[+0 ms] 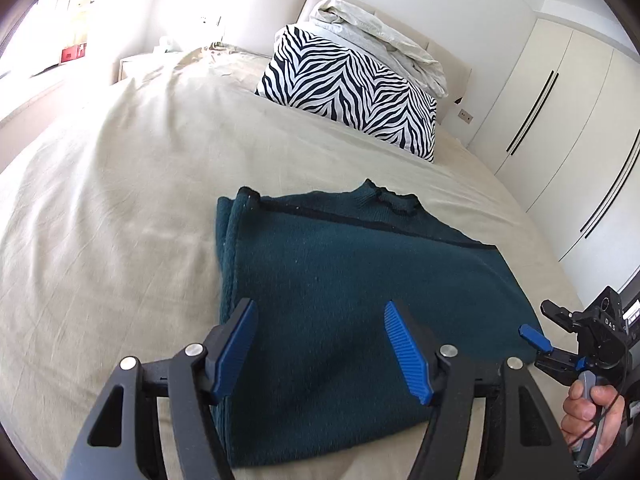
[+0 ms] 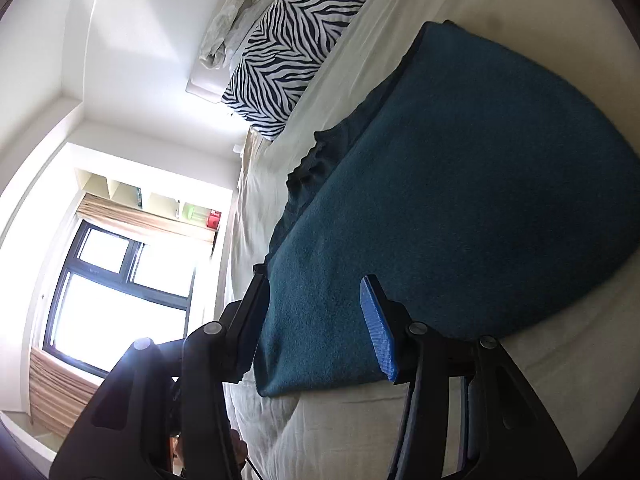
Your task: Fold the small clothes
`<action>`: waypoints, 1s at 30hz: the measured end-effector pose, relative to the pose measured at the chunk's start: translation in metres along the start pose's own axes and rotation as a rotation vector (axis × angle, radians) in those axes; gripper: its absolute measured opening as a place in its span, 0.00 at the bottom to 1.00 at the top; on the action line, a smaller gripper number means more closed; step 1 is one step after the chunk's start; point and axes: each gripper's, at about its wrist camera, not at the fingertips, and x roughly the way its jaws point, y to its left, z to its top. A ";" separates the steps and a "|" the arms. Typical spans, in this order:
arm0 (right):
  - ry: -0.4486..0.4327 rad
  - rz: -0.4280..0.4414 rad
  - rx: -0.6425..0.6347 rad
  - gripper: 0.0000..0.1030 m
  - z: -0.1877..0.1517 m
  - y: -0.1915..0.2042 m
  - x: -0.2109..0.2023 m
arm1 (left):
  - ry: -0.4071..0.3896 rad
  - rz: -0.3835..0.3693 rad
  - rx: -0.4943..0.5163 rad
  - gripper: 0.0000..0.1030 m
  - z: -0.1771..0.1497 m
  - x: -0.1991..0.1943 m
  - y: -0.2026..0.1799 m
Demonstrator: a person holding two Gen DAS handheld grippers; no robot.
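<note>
The teal sweater [image 1: 352, 300] lay folded on the beige bed [image 1: 120, 200]. The left gripper [image 1: 320, 354] and the right gripper [image 2: 316, 328] both hung open over its near edge, holding nothing. Best to pinch both corners evenly before lifting.

Bedroom, daylight. Bed [image 1: 140, 160] fills most of the view, covered in a beige sheet, lightly creased. At its head, a pale padded headboard [image 1: 276, 4]. Zebra-print pillow [image 1: 348, 88] leans there, crumpled white bedding [image 1: 376, 36] piled behind it. White walls. White wardrobe [image 1: 560, 120] with long dark handles stands beside the bed. Dark-framed window [image 2: 120, 292] is blown out by strong sun; tan curtain [image 2: 52, 392] below, tan blind above. Open shelf [image 2: 132, 196] sits over the window, a red box [image 2: 214, 218] on it.
</note>
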 end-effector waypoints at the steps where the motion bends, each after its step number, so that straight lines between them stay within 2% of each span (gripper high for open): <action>1: 0.035 0.000 -0.025 0.46 -0.005 0.010 0.015 | 0.010 0.008 0.001 0.66 0.010 0.013 0.001; 4: 0.116 0.004 -0.087 0.46 -0.014 0.032 0.054 | 0.027 0.038 0.037 0.66 0.034 0.047 -0.003; 6: 0.149 0.018 -0.090 0.46 -0.014 0.035 0.076 | 0.052 0.021 0.034 0.66 0.045 0.068 0.001; 9: 0.171 -0.011 -0.066 0.46 -0.012 0.025 0.094 | 0.111 0.051 -0.003 0.66 0.051 0.096 0.019; 11: 0.165 -0.007 -0.045 0.44 -0.003 0.013 0.097 | 0.120 0.005 -0.044 0.63 0.048 0.104 0.037; 14: 0.117 0.017 -0.010 0.44 0.012 -0.004 0.084 | 0.100 -0.092 -0.111 0.60 0.044 0.097 0.056; 16: 0.073 0.013 0.025 0.44 0.022 -0.015 0.070 | 0.096 -0.113 -0.139 0.55 0.042 0.090 0.063; 18: 0.039 0.008 0.045 0.44 0.026 -0.021 0.055 | 0.066 -0.123 -0.183 0.55 0.039 0.075 0.070; 20: 0.015 -0.007 0.041 0.44 0.028 -0.022 0.043 | 0.032 -0.069 -0.219 0.64 0.033 0.057 0.078; 22: 0.012 -0.014 0.034 0.48 0.026 -0.021 0.034 | 0.008 -0.080 -0.268 0.70 0.024 0.040 0.088; 25: 0.025 -0.014 0.015 0.51 0.021 -0.016 0.037 | 0.040 -0.129 -0.350 0.72 0.005 0.026 0.096; 30: 0.095 0.017 -0.031 0.51 0.007 0.005 0.052 | 0.126 -0.228 -0.390 0.73 -0.020 0.019 0.083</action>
